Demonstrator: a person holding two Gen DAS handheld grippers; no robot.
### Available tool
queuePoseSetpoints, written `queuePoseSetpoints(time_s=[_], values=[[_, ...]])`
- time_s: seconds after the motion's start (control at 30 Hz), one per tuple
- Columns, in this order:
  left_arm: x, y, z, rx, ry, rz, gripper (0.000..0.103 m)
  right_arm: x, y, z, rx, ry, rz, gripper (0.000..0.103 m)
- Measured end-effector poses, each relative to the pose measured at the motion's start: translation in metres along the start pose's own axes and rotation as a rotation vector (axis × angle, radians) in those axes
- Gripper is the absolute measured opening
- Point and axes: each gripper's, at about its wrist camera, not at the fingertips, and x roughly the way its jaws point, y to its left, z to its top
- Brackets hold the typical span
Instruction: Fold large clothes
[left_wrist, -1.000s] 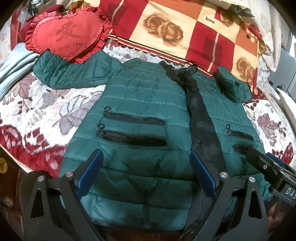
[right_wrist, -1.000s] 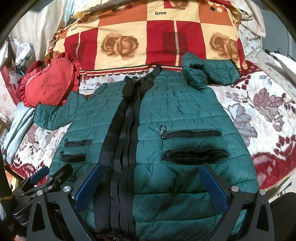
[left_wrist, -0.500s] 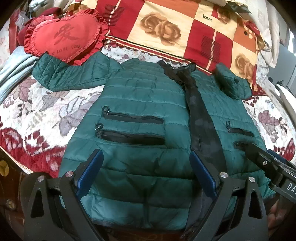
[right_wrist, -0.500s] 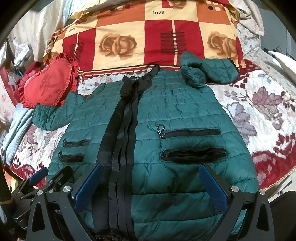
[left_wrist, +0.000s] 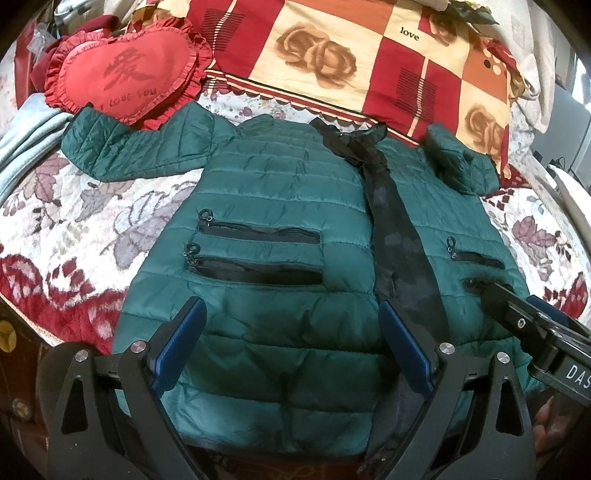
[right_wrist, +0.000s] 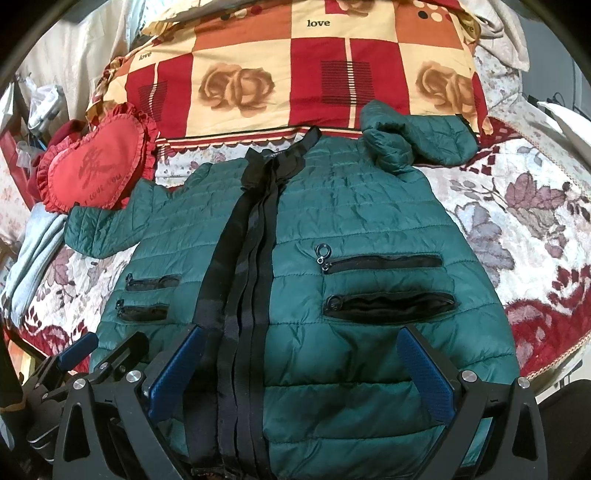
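A dark green quilted jacket (left_wrist: 280, 206) lies front up on the bed, with a black zip band (left_wrist: 399, 236) down its middle and black pocket zips on each side. Its left sleeve (left_wrist: 122, 147) lies spread out; its right sleeve (right_wrist: 410, 144) is bunched by the shoulder. My left gripper (left_wrist: 291, 343) is open and empty above the left part of the hem. My right gripper (right_wrist: 299, 365) is open and empty above the hem (right_wrist: 354, 435) right of the zip band (right_wrist: 240, 295). Each gripper shows at the edge of the other's view, the right one (left_wrist: 532, 325) and the left one (right_wrist: 96, 358).
A red heart cushion (left_wrist: 122, 74) lies by the left sleeve. A red and cream checked quilt (left_wrist: 362, 62) is heaped behind the collar. Pale blue folded cloth (left_wrist: 22, 136) lies at far left. The floral bedspread (left_wrist: 92, 214) runs to the bed's front edge.
Both grippers have drawn slightly closer to the jacket and shifted a little; the jacket has not moved and both stay open.
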Motion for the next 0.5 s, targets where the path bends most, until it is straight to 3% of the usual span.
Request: queuePoseSetpoints(time_s=[0.5], values=[[0.0037, 0.0008, -0.005, 0.003, 0.005, 0.008, 0.094, 0.0044, -0.0012, -0.0027, 0.007, 0.009, 0.001, 0.103]])
